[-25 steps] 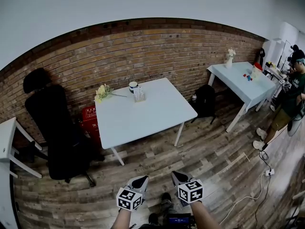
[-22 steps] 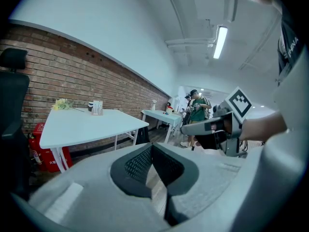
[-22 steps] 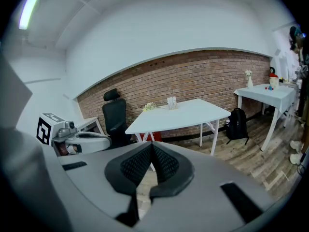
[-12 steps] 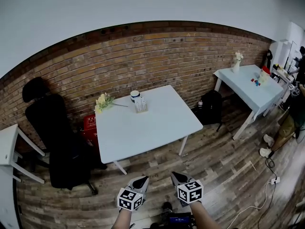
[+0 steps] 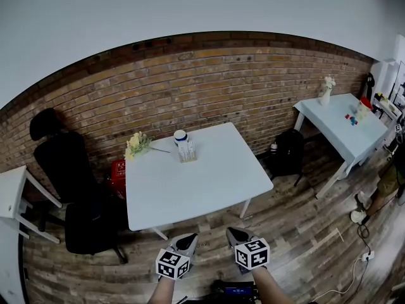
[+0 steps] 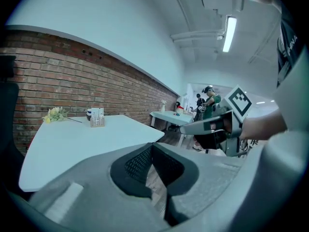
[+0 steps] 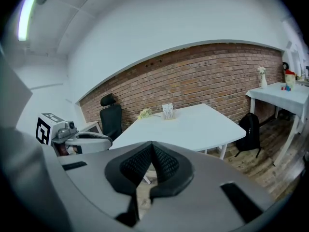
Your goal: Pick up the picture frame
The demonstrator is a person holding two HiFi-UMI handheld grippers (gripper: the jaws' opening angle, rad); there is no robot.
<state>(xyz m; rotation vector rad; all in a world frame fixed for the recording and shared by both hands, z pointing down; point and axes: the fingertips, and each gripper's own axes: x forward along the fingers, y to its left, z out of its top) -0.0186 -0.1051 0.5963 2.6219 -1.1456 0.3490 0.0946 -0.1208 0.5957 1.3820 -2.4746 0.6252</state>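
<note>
Left hand-held gripper and right hand-held gripper hang closed, empty, because the picture frame sits far across the worktop.

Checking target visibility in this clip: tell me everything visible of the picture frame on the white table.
The picture frame is small and stands upright on the white table, near its far edge. Its face looks pale, with a brownish, wood-like band along the bottom; finer detail is too small to tell. A dark-and-white cup stands close behind it, and yellowish flowers lie to its left. Nothing holds it.
</note>
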